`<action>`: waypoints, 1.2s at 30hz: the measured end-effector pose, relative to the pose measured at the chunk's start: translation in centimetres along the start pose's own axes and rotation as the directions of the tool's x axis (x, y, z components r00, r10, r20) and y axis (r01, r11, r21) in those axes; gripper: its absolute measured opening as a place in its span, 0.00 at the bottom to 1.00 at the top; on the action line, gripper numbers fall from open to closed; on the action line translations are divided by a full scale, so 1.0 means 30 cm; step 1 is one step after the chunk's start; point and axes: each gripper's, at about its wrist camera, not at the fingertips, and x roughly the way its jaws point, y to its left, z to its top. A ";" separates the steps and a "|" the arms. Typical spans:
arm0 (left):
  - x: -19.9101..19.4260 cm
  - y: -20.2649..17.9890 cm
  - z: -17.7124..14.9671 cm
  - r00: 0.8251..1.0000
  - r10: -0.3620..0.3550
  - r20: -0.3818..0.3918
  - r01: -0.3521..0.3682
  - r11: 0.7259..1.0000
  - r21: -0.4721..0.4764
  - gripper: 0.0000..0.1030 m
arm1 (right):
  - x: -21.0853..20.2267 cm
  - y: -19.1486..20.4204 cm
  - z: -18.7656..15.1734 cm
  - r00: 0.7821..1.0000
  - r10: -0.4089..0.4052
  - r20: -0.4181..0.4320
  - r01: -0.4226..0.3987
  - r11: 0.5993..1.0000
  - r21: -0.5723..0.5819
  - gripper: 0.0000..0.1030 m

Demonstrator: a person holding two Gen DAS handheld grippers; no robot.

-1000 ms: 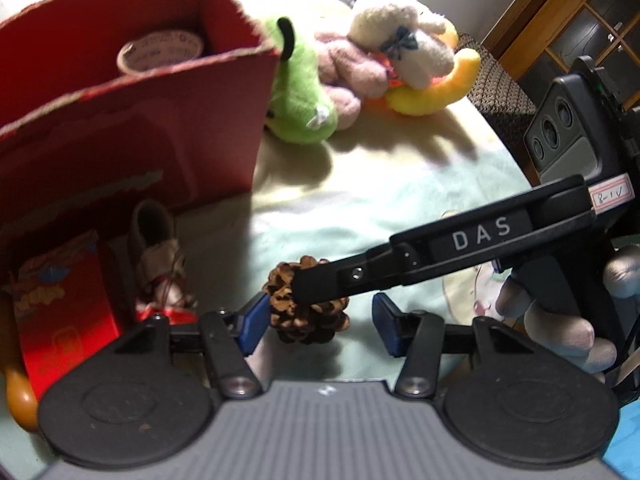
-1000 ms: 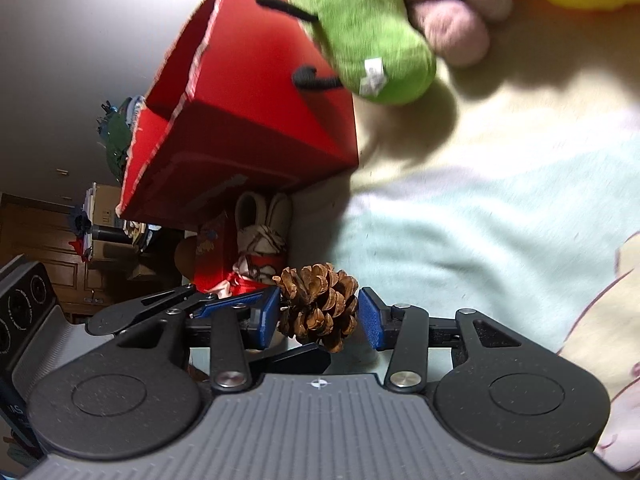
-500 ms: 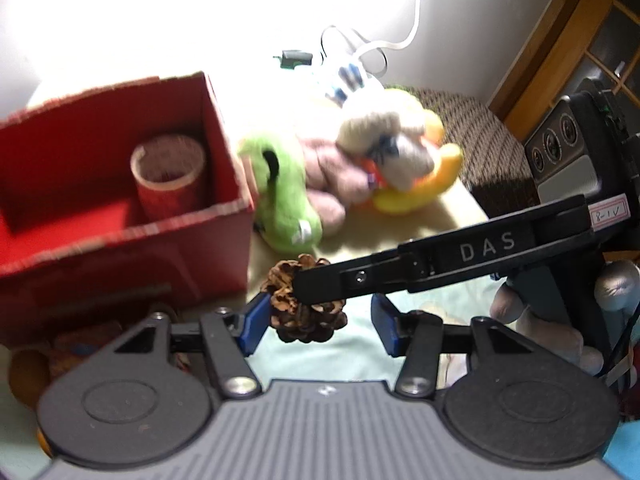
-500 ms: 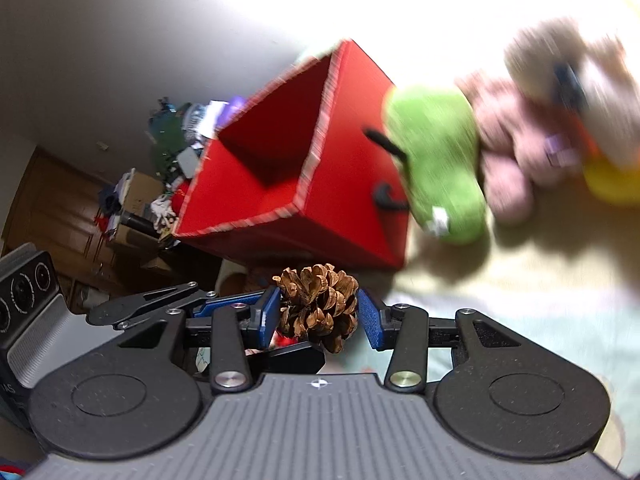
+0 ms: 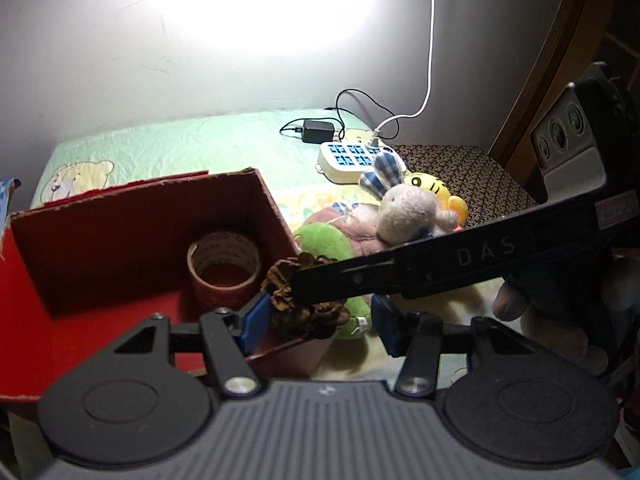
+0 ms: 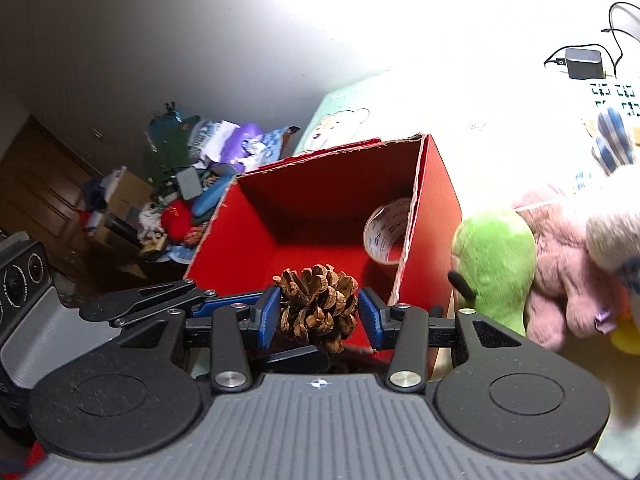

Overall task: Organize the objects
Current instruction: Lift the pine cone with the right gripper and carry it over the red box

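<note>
A red cardboard box (image 6: 320, 216) stands open-topped on a bear-print bed sheet (image 5: 168, 148), a tape roll (image 5: 224, 272) inside it and plush toys (image 5: 404, 216) beside it. The right gripper (image 6: 319, 314), its jaws clamped on a pine cone (image 6: 316, 304), hangs at the box's near rim, the opening just ahead and below. The left gripper (image 5: 316, 320) has its jaws half open: one blue pad lies against the cone, the other stands clear.

**Occlusions and cut-offs, both wrist views**

Black right gripper finger (image 5: 420, 276) is covering half the brown scaly pinecone (image 5: 288, 284) and part of the green plush toy (image 5: 324, 240). Red cardboard box (image 6: 320, 216) wall is hiding most of the printed tape roll (image 6: 384, 232). Pale plush rabbit (image 6: 616, 240) is running off the frame edge, blurring. Label on the right gripper is staying unreadable.
</note>
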 end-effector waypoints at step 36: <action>0.283 0.338 -0.045 0.958 -0.225 -0.177 0.206 0.971 -0.120 0.51 | 0.355 0.125 0.075 0.850 -0.483 -0.208 0.419 0.861 -0.287 0.47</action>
